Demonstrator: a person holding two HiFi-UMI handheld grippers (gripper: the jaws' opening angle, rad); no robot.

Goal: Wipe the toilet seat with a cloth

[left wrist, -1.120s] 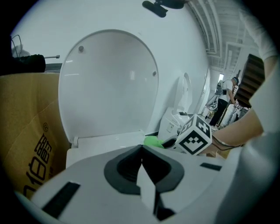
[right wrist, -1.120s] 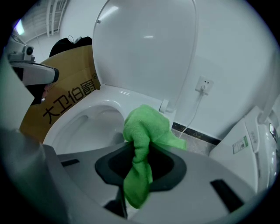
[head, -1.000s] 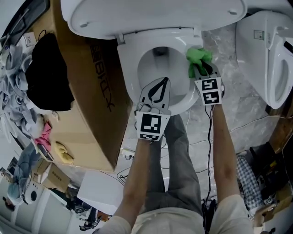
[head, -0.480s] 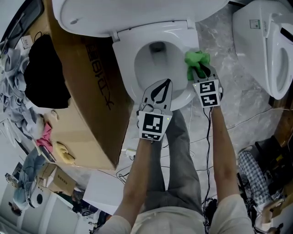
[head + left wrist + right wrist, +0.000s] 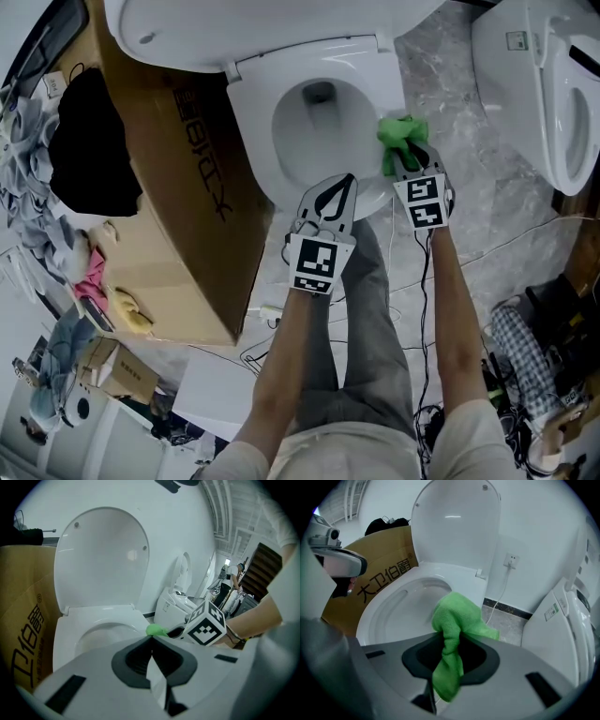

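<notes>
Two toilets: the middle toilet (image 5: 248,112) and the right toilet (image 5: 534,84). One raised lid (image 5: 234,23), at the far end of the middle toilet. One green cloth (image 5: 401,136). Two grippers, the left gripper (image 5: 347,180) and the right gripper (image 5: 405,161), with two marker cubes, one on the left (image 5: 317,264) and one on the right (image 5: 427,202). One big box (image 5: 178,187) at the left, with one black bundle (image 5: 89,141) on it. One wall socket (image 5: 511,560).

The white toilet seat (image 5: 251,122) lies flat and level, a glossy oval ring. The green cloth (image 5: 401,136), bunched and crumpled, sits at the seat's right rim, pinched in the right hand-held gripper (image 5: 409,161).
</notes>
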